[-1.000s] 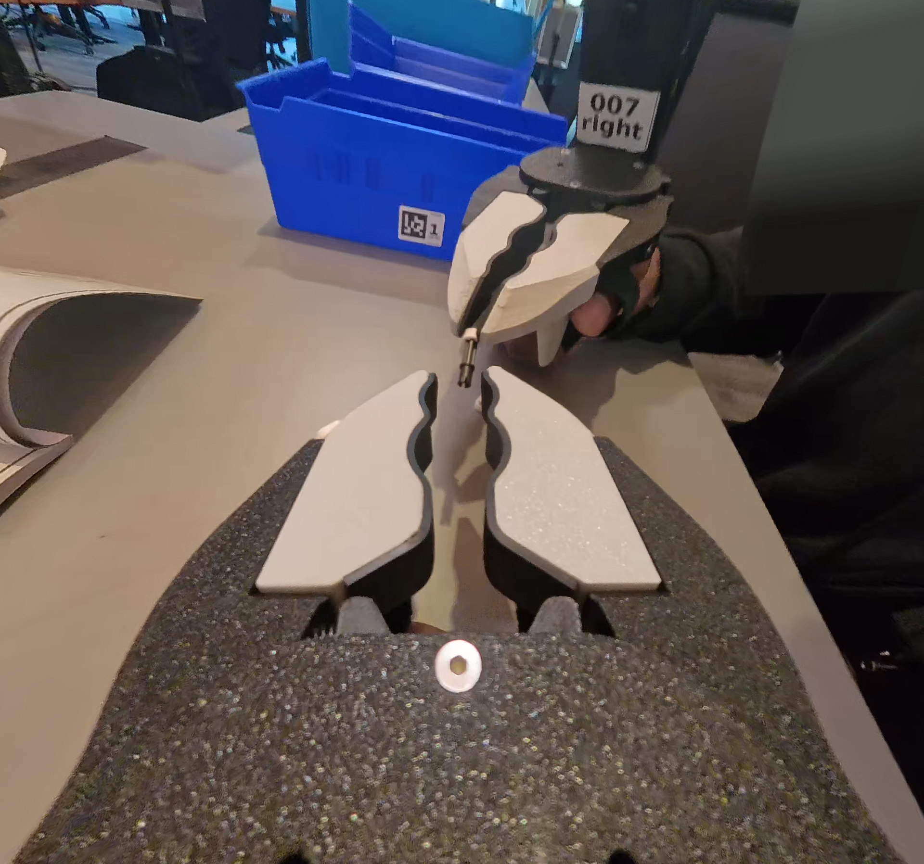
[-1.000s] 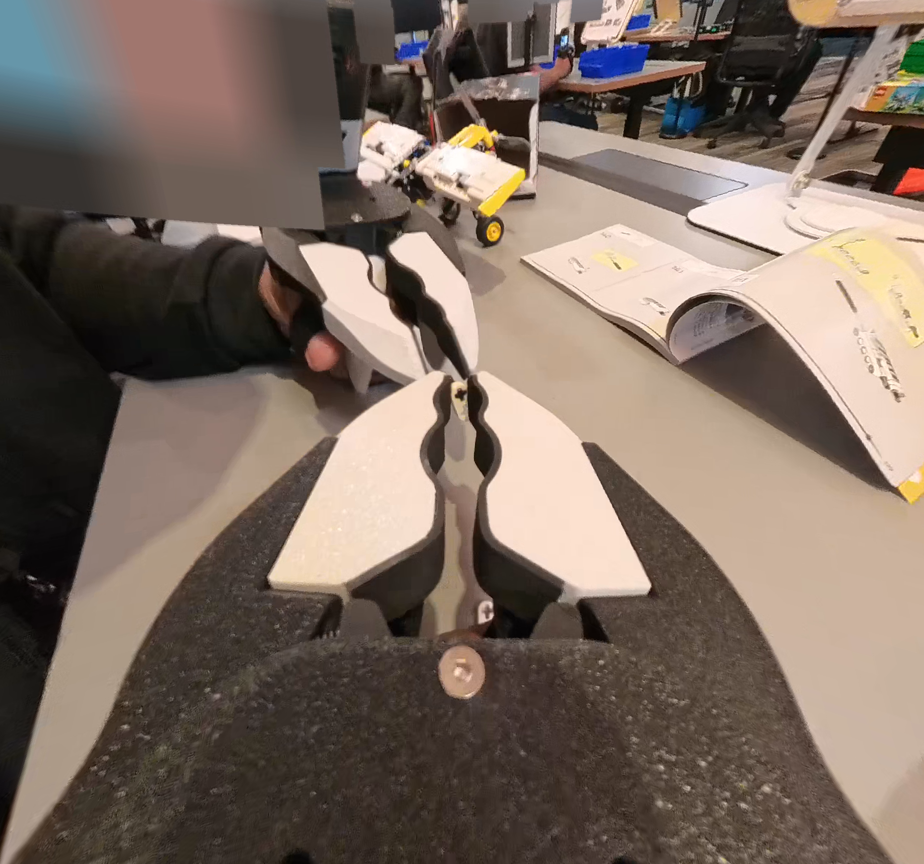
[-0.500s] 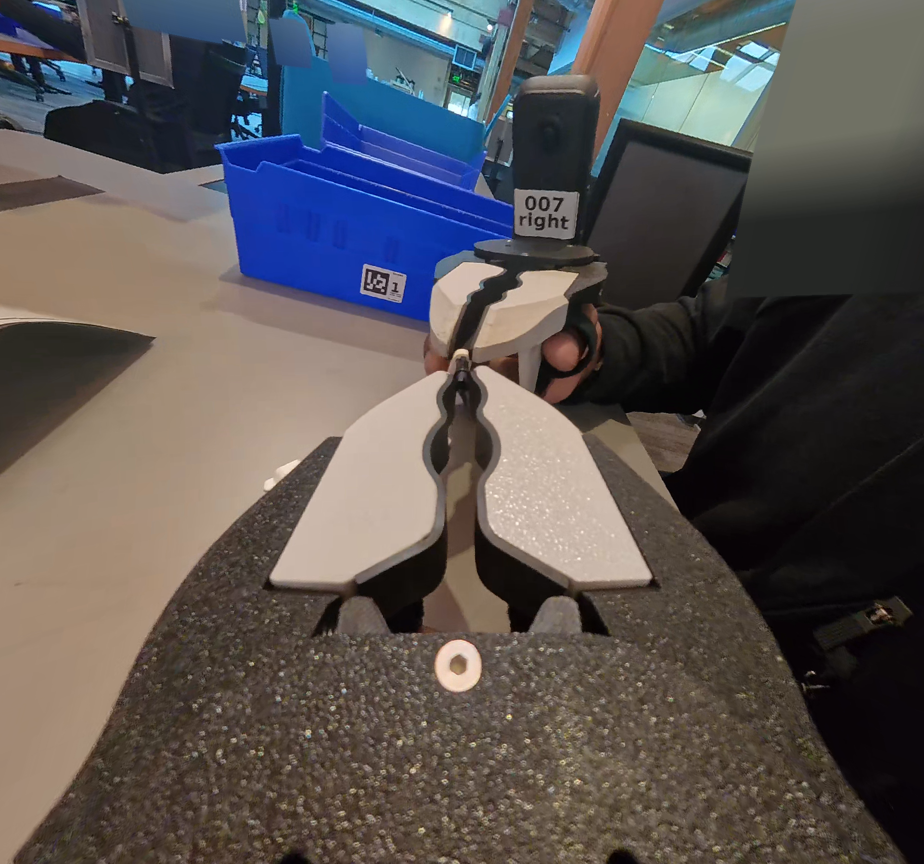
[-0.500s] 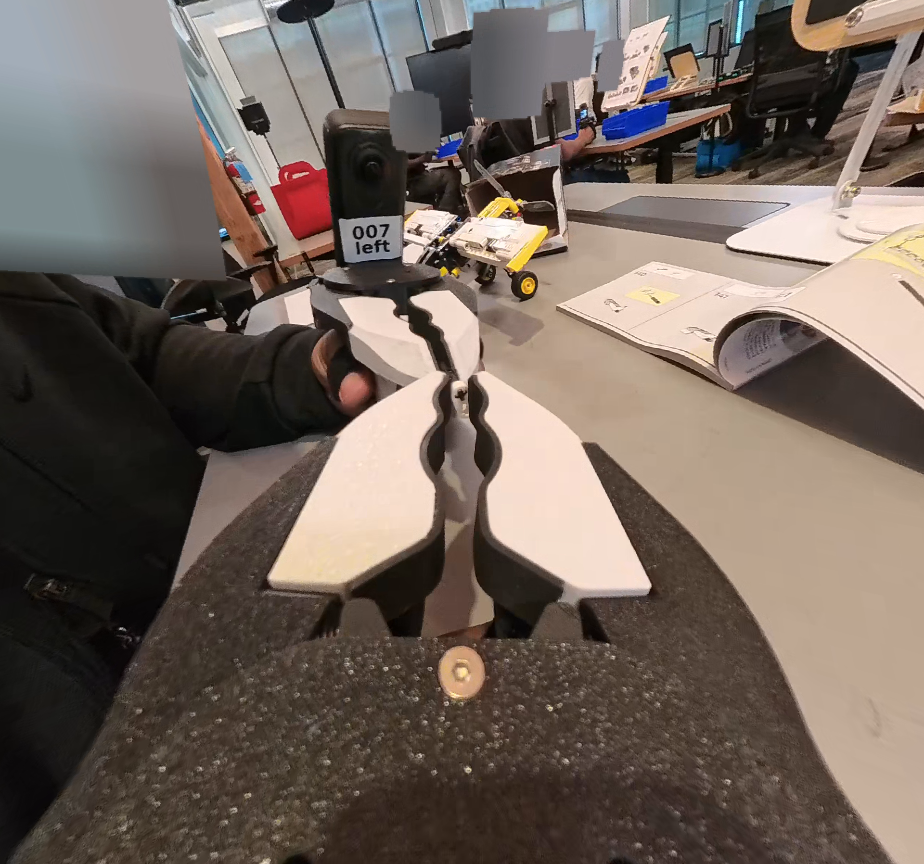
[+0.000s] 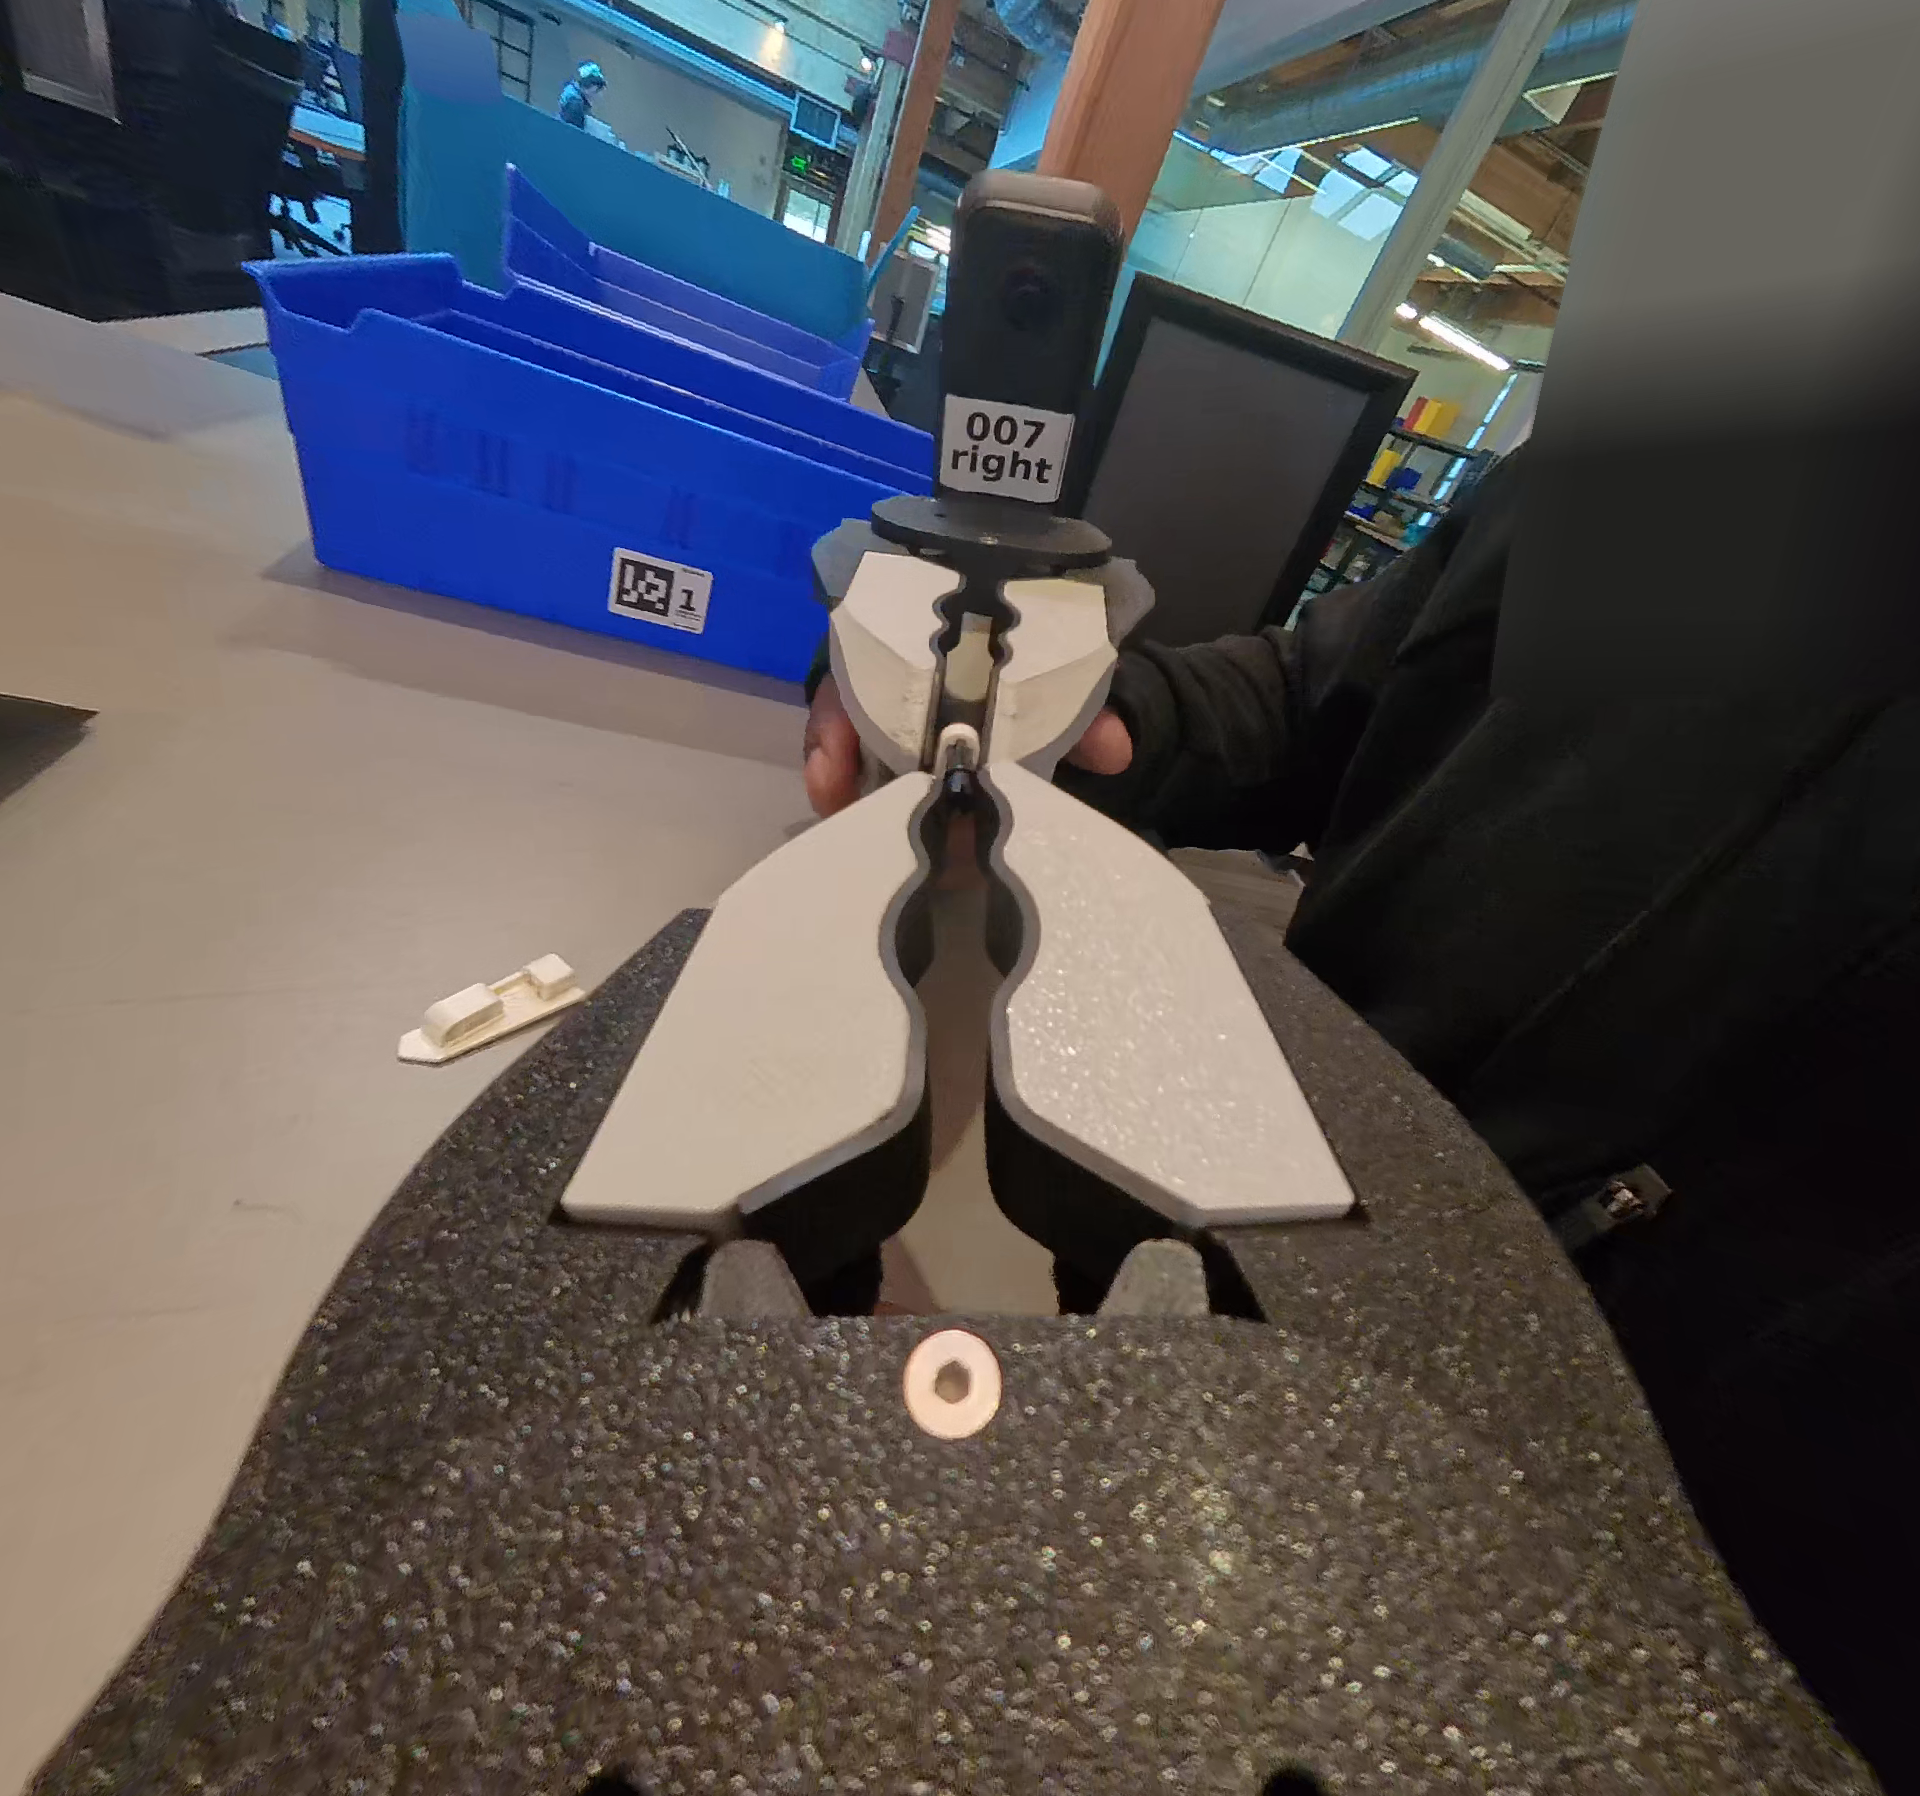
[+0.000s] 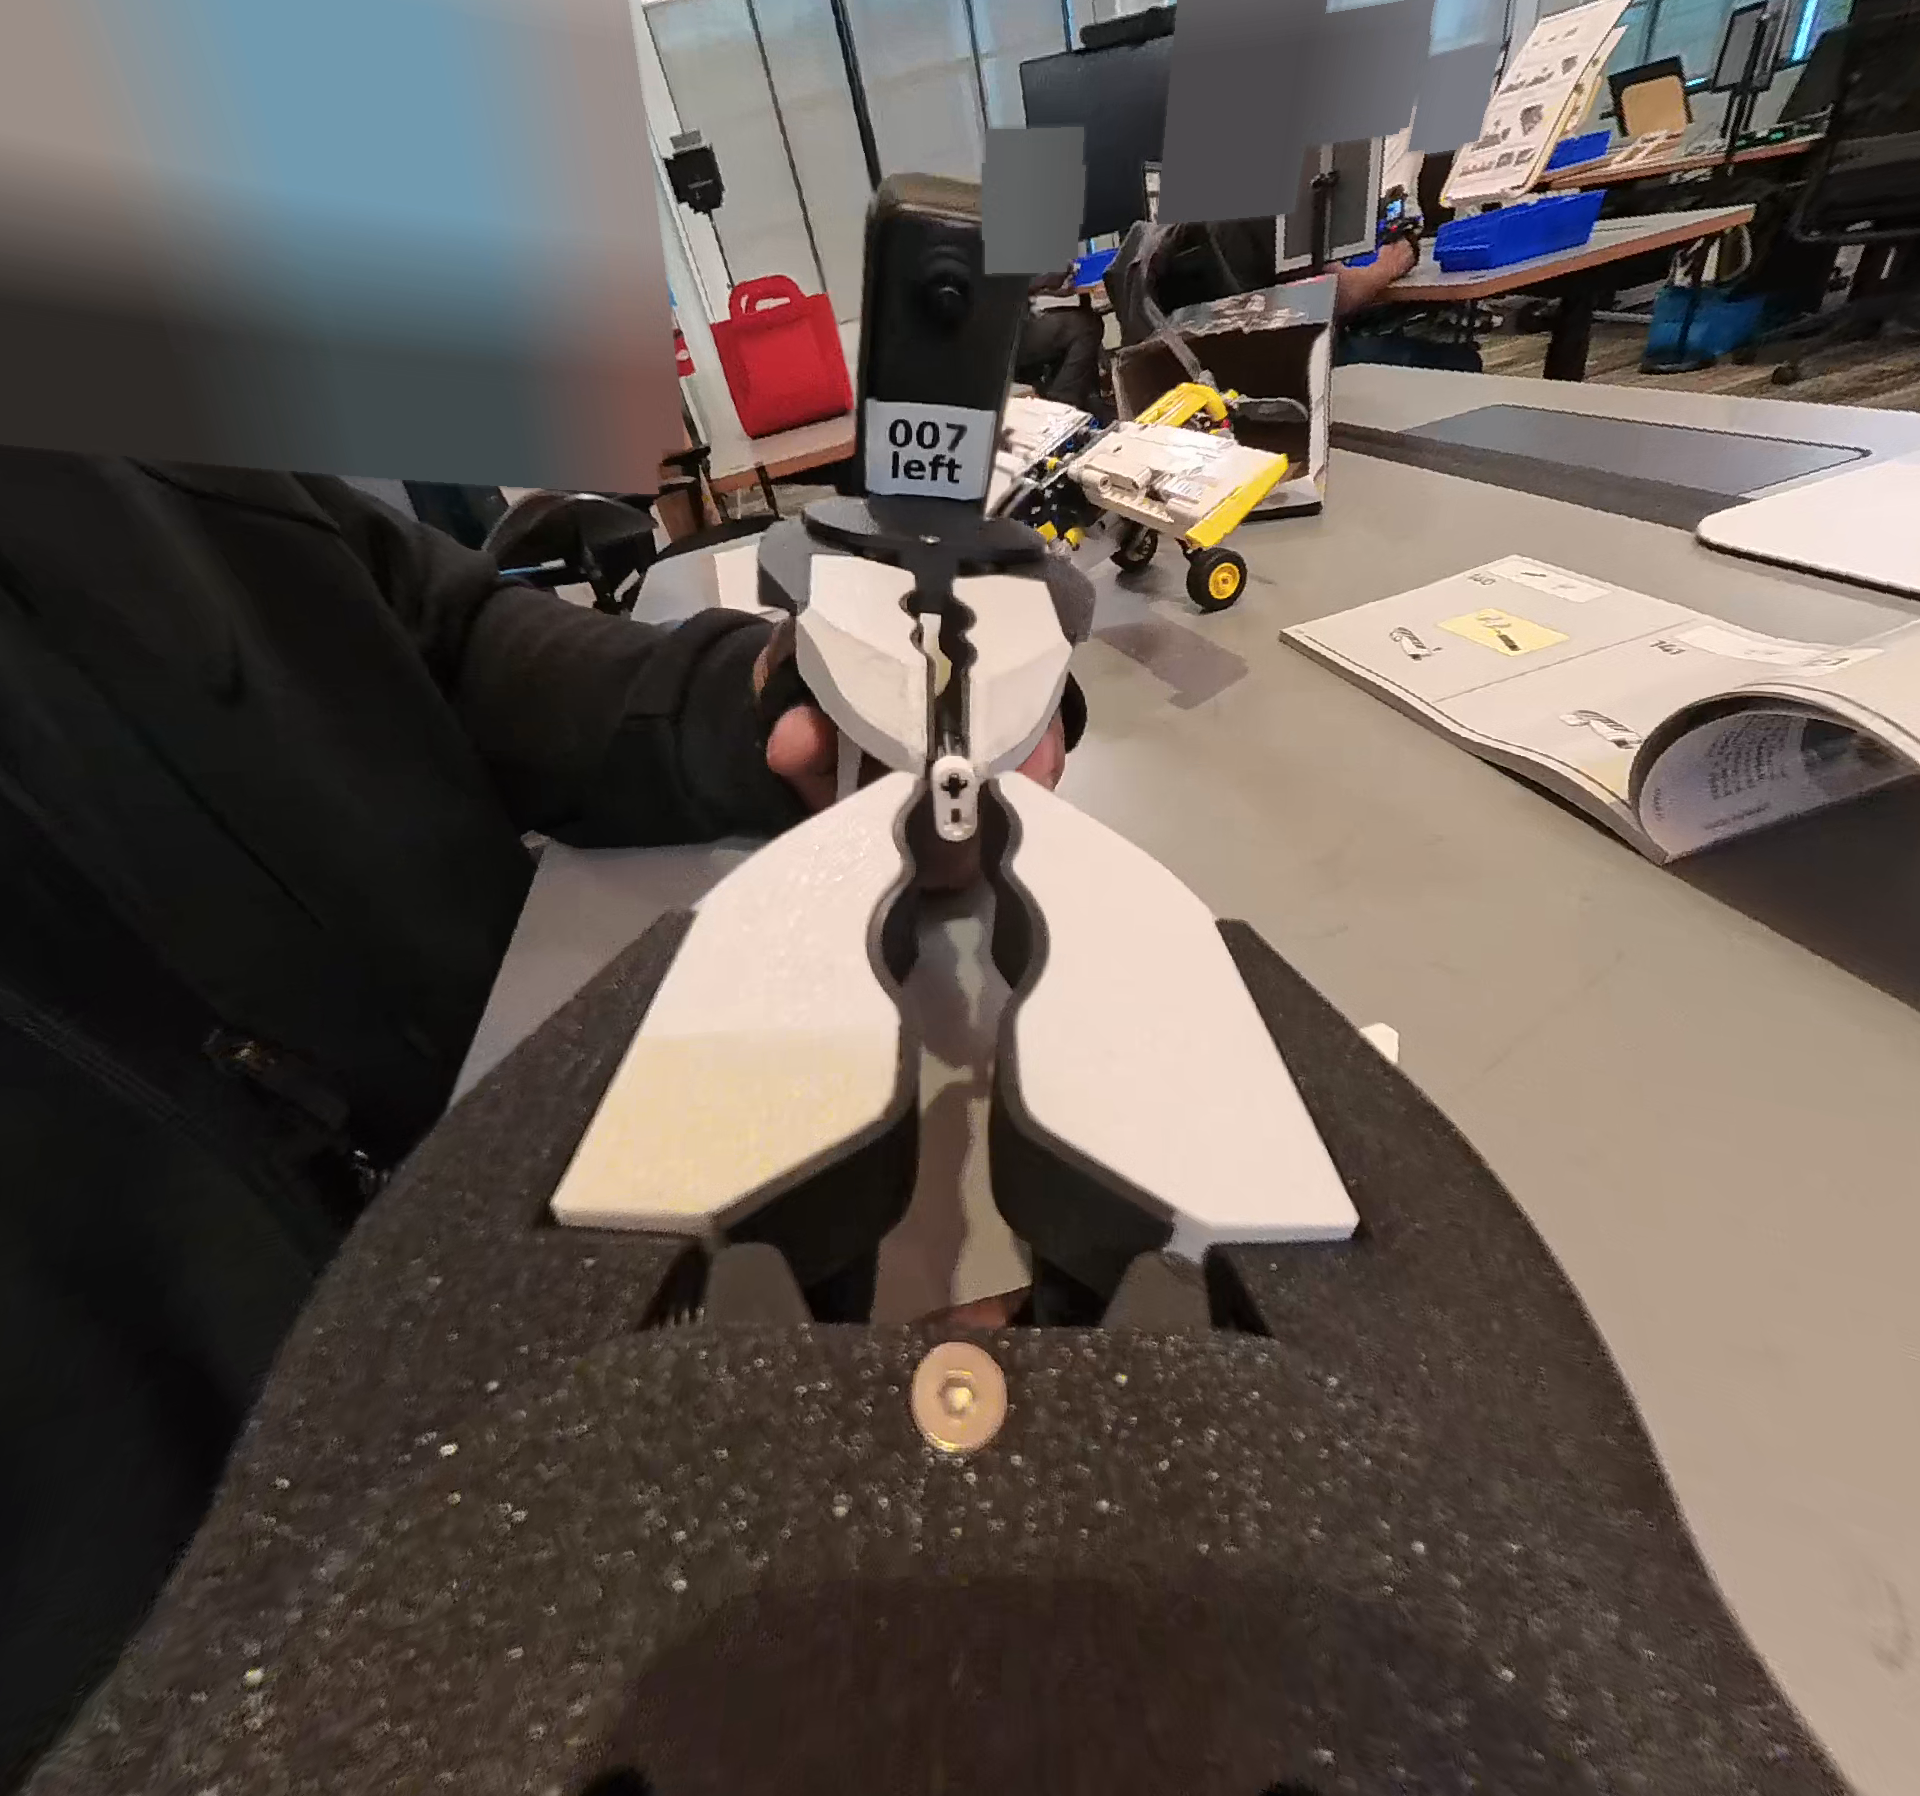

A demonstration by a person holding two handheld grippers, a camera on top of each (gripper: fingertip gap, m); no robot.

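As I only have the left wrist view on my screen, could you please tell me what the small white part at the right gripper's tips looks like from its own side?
Observer: In the right wrist view the white part is a short flat connector with two holes in its face. It stands upright between the fingertips of the right gripper.
Operator: Thank you. Is anything on the table behind the left gripper, where my camera cannot look?
Observer: Yes, a yellow and white wheeled model stands on the table beyond the left gripper.
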